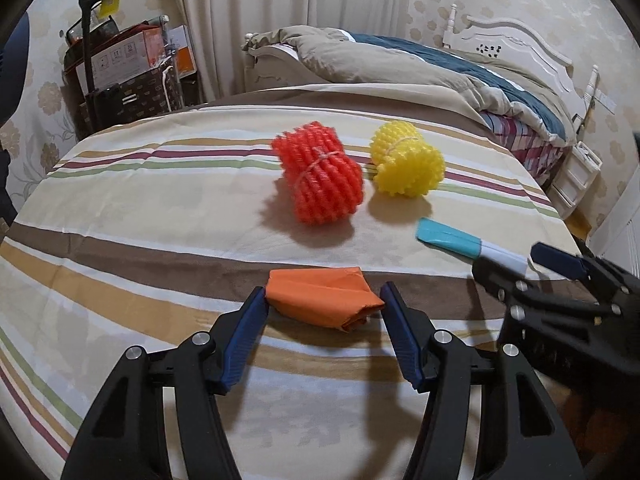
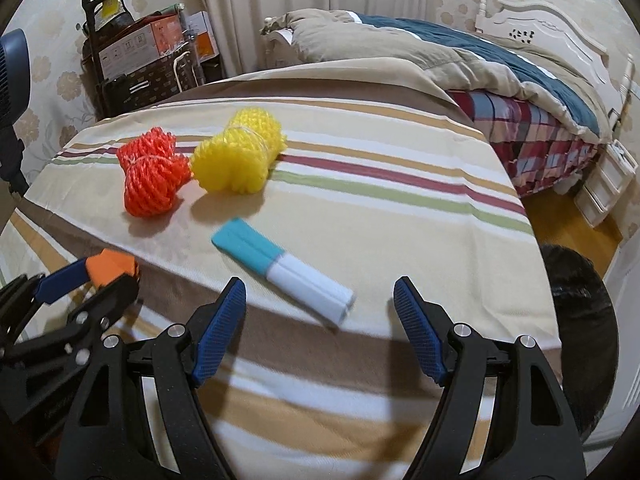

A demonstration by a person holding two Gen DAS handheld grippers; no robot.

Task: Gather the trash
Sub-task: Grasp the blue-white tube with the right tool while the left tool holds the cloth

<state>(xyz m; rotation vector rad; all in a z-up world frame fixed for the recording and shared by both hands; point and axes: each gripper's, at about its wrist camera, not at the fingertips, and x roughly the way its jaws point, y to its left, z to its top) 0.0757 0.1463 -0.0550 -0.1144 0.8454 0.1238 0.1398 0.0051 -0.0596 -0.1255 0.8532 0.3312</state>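
Two beds fill the room: a white-framed bed under a rumpled quilt at the back, and nearer, the striped bedspread that carries the trash. Curtains hang behind, and a loaded cart stands in the corner. On the bedspread lie an orange mesh bundle and a yellow mesh bundle just beside each other, with a teal-and-white packet nearer the edge. The left tool is half spread, its pads flanking a folded orange paper; whether they press it cannot be told. The right tool is spread wide and empty, the packet's white end between its tips.
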